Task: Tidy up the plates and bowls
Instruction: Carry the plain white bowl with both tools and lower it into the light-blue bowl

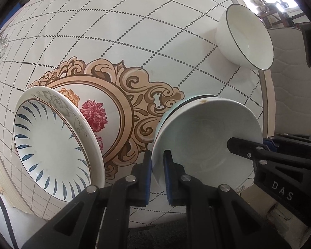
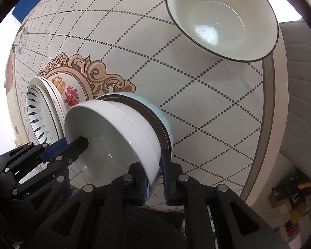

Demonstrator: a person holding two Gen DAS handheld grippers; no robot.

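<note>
Pale bowl [image 1: 207, 137] at lower centre of both frames, nested in a light-blue bowl [image 2: 151, 105] with a dark rim, both on the patterned desk [image 1: 134, 31]. Left gripper [image 1: 158, 176] fingers clamped on the pale bowl's near rim; right gripper [image 2: 155, 178] fingers at the opposite rim, one each side of the wall, with a slight gap visible at one pad.

Risks, as judged: uneven lift from two opposed rim grips tilting the bowl; a slack right-side grip letting the glazed rim slip; lower bowl dragged up by a snug fit.

Both nested bowls apparently empty. White dark-rimmed bowl [image 2: 221, 18], upper right, empty. Stacked plates [image 1: 51, 145], lower left, bare.
</note>
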